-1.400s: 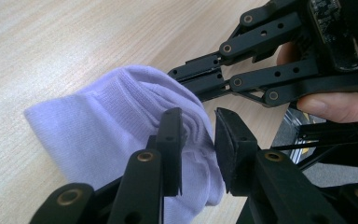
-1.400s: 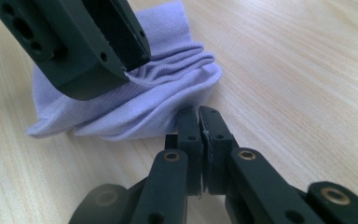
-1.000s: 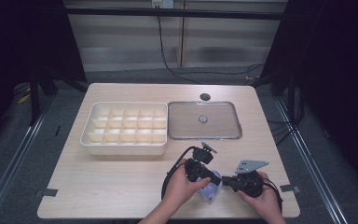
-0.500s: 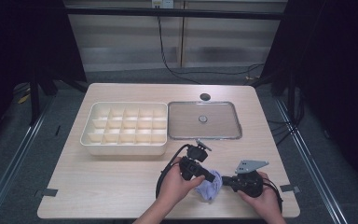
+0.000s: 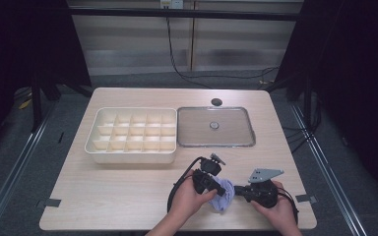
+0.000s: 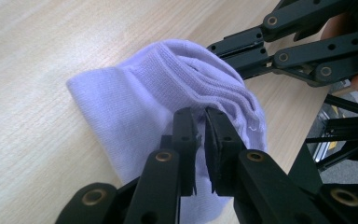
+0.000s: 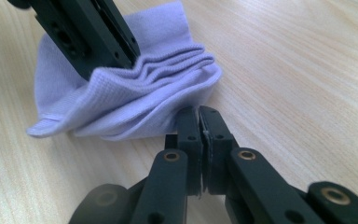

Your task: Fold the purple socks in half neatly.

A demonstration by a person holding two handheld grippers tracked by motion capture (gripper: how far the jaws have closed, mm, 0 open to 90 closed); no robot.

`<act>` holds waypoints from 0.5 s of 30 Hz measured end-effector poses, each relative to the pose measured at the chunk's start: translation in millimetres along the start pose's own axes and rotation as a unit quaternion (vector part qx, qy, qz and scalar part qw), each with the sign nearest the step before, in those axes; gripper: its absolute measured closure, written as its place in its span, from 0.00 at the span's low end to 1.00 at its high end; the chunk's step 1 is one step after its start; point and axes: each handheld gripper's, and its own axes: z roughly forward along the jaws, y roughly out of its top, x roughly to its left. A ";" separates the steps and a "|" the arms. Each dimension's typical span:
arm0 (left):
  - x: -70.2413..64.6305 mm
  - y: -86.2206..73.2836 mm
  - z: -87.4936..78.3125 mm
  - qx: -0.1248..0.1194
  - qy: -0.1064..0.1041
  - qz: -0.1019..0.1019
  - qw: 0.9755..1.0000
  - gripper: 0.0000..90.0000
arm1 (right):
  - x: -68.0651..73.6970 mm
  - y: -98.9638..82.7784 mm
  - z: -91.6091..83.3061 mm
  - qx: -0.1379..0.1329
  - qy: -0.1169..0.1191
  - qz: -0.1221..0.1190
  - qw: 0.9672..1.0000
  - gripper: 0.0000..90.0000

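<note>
A lilac sock [image 5: 223, 194] lies bunched on the table [image 5: 128, 191] near its front edge, between the two grippers. The left gripper [image 6: 199, 122] has just been closing its jaws, and in the left gripper view they pinch a fold of the sock's ribbed cuff between their tips. The right gripper [image 7: 198, 122] has its jaws pressed together on the sock's edge where it meets the wood; a thin strip of fabric shows between the pads. In the high view the left hand [image 5: 189, 199] and right hand [image 5: 275, 209] flank the sock. Farther back sit a cream divided tray [image 5: 133, 156] and, just beside it, a flat metal lid [image 5: 215, 126].
</note>
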 end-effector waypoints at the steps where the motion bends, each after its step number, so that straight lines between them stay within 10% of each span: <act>1: -0.3 0.1 1.0 0.004 0.001 0.000 1.000 0.92 | 0.1 0.0 0.0 -0.001 0.000 0.001 1.000 0.98; 15: -3.5 -2.5 11.8 0.010 0.016 0.009 1.000 0.92 | 0.1 0.0 0.0 -0.001 0.000 0.002 1.000 0.98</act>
